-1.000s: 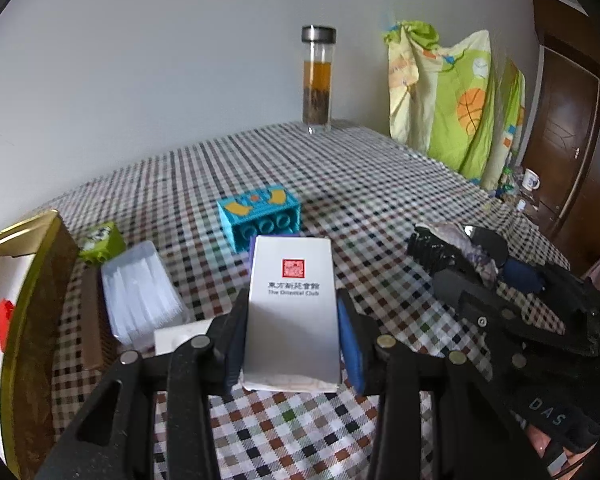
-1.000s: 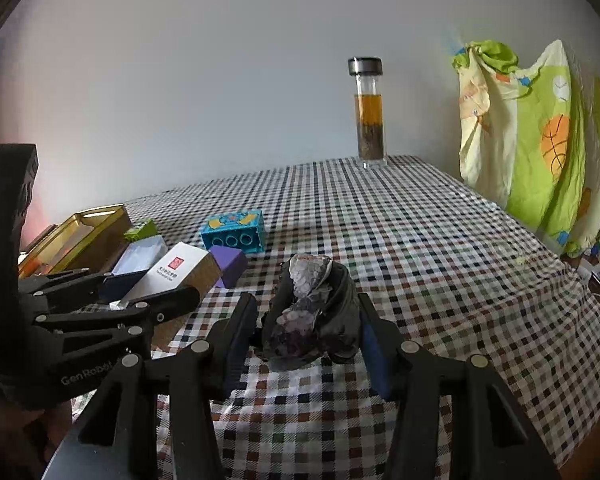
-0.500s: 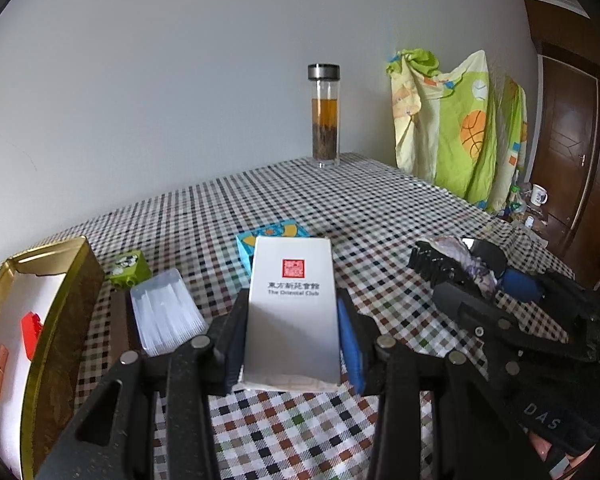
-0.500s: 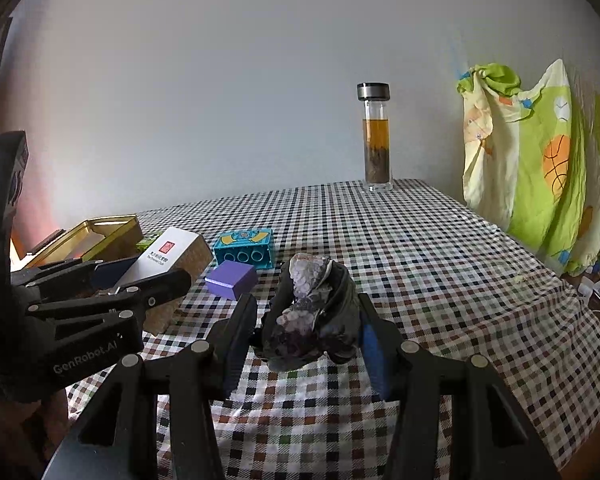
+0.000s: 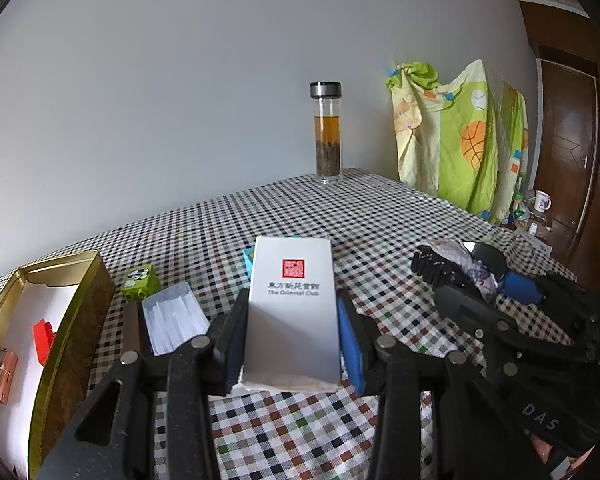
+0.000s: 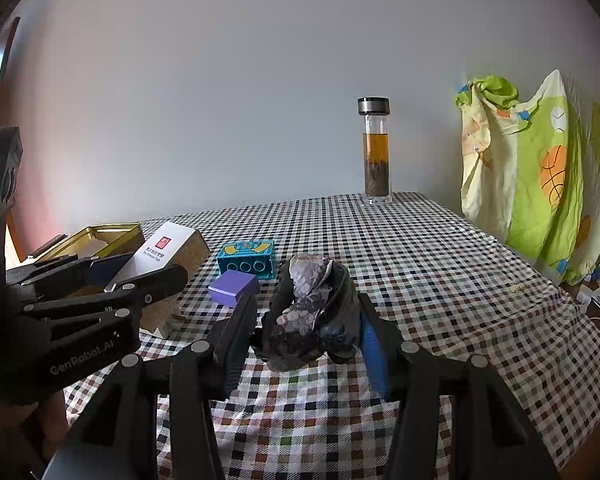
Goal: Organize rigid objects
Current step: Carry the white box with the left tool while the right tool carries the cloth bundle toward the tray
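My left gripper (image 5: 292, 320) is shut on a white carton (image 5: 292, 312) with a red seal, held tilted above the checked tablecloth. In the right wrist view the same left gripper (image 6: 156, 265) carries the carton (image 6: 164, 246) in front of a gold tin (image 6: 100, 232). My right gripper (image 6: 306, 322) is shut on a dark patterned pouch (image 6: 308, 312), low over the cloth. A purple block (image 6: 234, 288) and a teal brick (image 6: 246, 258) lie between the two grippers. The right gripper (image 5: 456, 264) and the pouch (image 5: 476, 270) also show in the left wrist view.
The open gold tin (image 5: 80, 312) holds a red piece (image 5: 44, 338). Beside it lie a green brick (image 5: 140, 282) and a clear plastic case (image 5: 172, 320). A glass tea bottle (image 6: 376, 152) stands at the table's far edge. Bright bedding (image 6: 532, 184) hangs past the right edge.
The left gripper has risen and tipped upward with the white carton, which now hides most of the teal brick. The right gripper has kept its grip on the pouch and stayed in place.
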A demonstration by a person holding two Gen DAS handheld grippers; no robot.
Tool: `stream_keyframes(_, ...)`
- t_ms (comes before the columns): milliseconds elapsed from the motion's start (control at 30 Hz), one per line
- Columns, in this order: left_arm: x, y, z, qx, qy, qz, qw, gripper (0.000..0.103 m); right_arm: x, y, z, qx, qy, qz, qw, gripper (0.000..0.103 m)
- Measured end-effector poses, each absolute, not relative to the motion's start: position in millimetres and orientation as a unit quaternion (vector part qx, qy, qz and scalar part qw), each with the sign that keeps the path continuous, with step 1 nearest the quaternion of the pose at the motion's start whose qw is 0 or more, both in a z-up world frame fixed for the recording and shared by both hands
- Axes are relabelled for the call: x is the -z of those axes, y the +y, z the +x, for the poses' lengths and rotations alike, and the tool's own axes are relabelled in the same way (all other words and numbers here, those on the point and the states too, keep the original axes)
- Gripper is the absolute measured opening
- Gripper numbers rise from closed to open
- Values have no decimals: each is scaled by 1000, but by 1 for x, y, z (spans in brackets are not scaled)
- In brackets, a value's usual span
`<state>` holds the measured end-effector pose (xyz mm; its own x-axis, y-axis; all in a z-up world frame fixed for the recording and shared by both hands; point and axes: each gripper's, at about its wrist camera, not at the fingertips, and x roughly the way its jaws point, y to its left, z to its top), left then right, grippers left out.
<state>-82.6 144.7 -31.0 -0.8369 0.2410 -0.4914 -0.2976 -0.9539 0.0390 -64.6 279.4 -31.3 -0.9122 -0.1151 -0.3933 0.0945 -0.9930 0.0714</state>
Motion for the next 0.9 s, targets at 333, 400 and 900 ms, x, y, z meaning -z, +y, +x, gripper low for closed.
stream_keyframes(333,28,139,-78,-962,45,-234,133,40,30,280,-60,980,-23,187,55,52)
stream_keyframes(400,27,137,-77,-964,39,-231,130,40,30,280,-58,982,-23,181,55,52)
stream_keyframes(900,28,90,-68,-969,10,-229,92,40,27,270,-53,985,-13,162,54,52)
